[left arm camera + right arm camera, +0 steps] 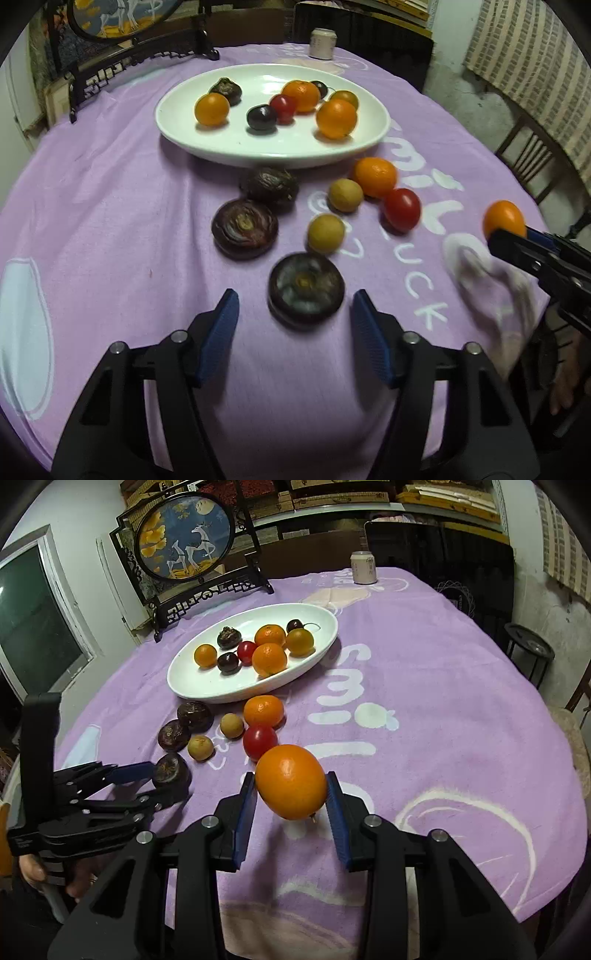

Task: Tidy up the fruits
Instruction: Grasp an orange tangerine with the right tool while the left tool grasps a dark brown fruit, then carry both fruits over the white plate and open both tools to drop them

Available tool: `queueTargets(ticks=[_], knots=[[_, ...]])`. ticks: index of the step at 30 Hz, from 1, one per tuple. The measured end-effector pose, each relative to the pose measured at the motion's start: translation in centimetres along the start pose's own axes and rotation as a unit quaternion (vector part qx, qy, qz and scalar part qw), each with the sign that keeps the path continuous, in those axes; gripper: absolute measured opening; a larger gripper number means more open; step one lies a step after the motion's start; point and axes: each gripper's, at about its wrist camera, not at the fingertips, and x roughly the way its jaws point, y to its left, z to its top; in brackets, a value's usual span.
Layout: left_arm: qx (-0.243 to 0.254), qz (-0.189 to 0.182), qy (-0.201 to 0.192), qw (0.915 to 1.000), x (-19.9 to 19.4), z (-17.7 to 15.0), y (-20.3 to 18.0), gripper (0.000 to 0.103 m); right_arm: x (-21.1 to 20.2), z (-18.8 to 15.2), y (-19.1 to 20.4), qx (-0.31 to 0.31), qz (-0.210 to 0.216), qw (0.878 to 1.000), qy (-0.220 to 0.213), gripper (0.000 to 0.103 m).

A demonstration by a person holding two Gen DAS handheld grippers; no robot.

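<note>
Fruits are being plated: right gripper (291,790) clamps an orange citrus (291,787) bound for the white dish (192,692) at eleven o'clock, while left gripper (295,310), jaws apart, straddles a dark flat fruit (306,288).

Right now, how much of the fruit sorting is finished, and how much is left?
Partly done. Eight fruits already lie in the white plate. In hand: the right claw grips an orange fruit above the cloth, and the open left claw flanks a dark round fruit. Left on the purple tablecloth: that dark fruit and six more, among them a red tomato.
</note>
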Motion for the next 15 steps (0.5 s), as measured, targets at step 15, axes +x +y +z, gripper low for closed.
queueTargets(ticks=[15], knots=[[-0.015,-0.023,-0.013,0.9995,-2.0,-0.8,0.3,0.041,1.0,-0.1,1.3,-0.002,0.024,1.000,0.013,0.038]])
